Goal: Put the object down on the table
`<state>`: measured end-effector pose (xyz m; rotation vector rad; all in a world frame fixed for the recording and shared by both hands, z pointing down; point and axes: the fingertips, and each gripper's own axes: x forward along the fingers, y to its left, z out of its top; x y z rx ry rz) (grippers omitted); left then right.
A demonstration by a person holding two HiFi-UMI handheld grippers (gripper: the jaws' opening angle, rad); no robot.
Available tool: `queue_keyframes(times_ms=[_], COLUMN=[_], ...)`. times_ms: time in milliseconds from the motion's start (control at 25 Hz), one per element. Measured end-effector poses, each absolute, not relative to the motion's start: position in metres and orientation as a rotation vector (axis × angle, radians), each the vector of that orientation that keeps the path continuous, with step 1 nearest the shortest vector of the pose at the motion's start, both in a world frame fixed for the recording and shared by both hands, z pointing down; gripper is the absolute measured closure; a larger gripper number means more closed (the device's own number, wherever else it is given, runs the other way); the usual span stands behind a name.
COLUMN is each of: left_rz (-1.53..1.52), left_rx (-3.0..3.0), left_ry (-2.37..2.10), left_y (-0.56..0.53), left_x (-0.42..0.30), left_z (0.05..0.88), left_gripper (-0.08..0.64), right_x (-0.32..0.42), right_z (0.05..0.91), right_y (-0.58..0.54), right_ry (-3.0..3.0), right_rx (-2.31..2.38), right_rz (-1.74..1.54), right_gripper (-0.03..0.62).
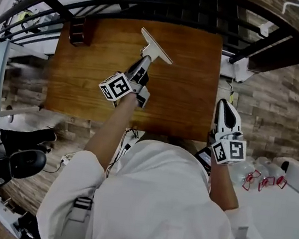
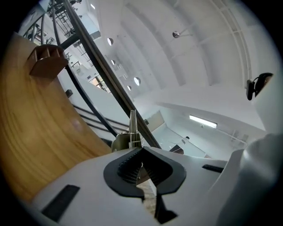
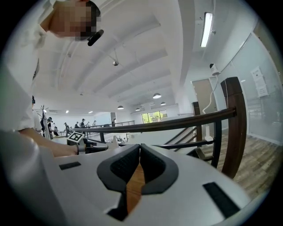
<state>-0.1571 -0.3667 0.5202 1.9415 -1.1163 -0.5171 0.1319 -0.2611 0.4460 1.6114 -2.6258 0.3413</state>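
**Left claw holding a T-shaped squeegee over the wooden table**

The left gripper (image 1: 145,61) is clamping the handle of the squeegee (image 1: 155,46), its jaws nearly together on it. In the head view the tool is hanging over the far middle of the table (image 1: 82,87). Its handle is pointing straight out of the jaws, away from the person and slightly rightward, while the crossbar is lying square to it at the far end. Whether it is touching the wood cannot be told.

In the left gripper view the gripper (image 2: 142,165) is showing the squeegee (image 2: 132,132) edge-on, as a thin sliver rising past the pads. A brown box (image 1: 81,30) is sitting at the table's far left corner.

The right gripper (image 1: 224,103) is hovering at the table's near right edge. Its own view is showing the right gripper (image 3: 139,170) with jaws pressed together on nothing.
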Motion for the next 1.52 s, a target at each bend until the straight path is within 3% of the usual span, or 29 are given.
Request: queue_keyframes(times_ms=[800, 1520], left_rz=[-0.537, -0.58], left_rx=[1.576, 1.44], left_ry=[-1.083, -1.039], left_y=[-0.414, -0.416], left_x=[-0.177, -0.172], left_z=[0.646, 0.69], left_gripper=[0.538, 0.538], right_x=[0.125, 0.14], right_z=[0.468, 0.481], right_y=[-0.288, -0.311], right_ry=[-2.553, -2.516], right_rx=[1.66, 1.721], right_rz=[0.386, 0.401], right_gripper=[0.568, 0.568])
